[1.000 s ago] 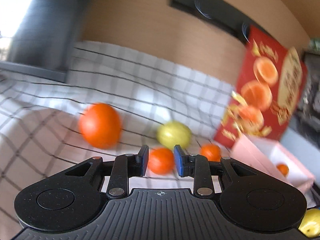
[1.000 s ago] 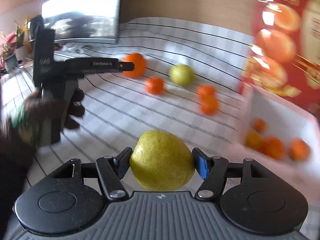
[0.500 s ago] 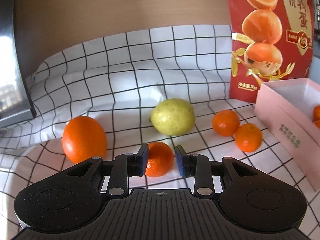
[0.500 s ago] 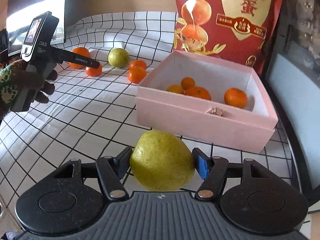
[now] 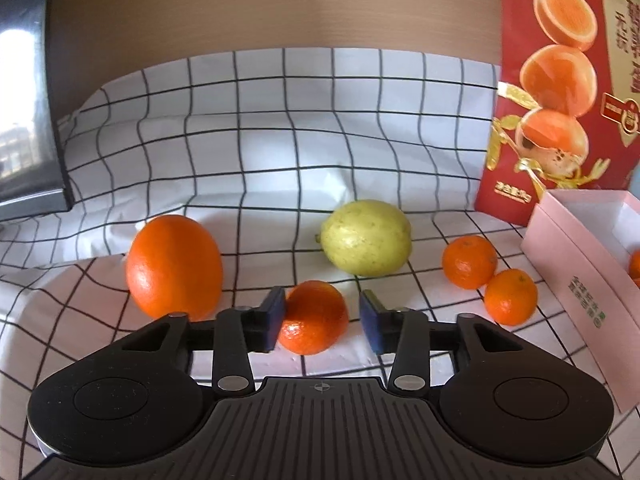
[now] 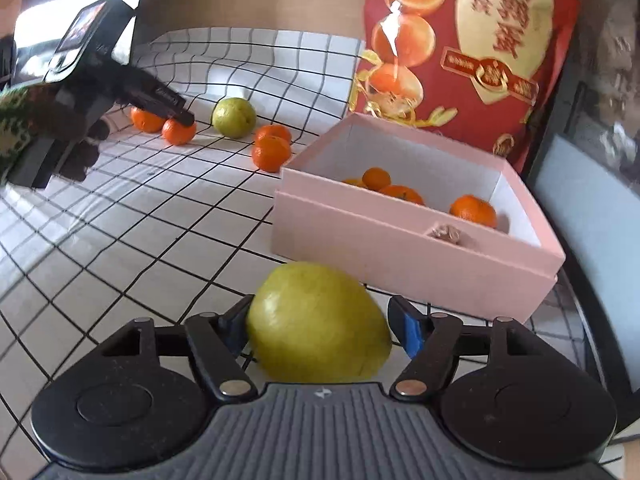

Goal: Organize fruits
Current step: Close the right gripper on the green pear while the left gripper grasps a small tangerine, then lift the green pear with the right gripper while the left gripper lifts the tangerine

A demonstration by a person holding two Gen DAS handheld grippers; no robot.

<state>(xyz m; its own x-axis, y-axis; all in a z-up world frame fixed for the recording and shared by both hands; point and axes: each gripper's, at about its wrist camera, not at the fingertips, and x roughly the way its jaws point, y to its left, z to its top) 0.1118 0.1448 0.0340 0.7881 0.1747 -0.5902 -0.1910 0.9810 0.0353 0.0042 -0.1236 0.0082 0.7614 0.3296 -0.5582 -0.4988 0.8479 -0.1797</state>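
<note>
Jaws of the right hand-held gripper [image 6: 320,326] are opening around a pear [image 6: 318,330].

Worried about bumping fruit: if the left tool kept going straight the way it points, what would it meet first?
Probably the small mandarin already between the opening jaws of the left tool; the yellow-green pear lies beyond it, though depth is unclear.

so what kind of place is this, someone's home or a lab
Probably a home table set up for recording, though I can't be sure: a checked tablecloth draped against a wood-look wall, a red snack bag behind a pink gift box, and loose fruit.
</note>
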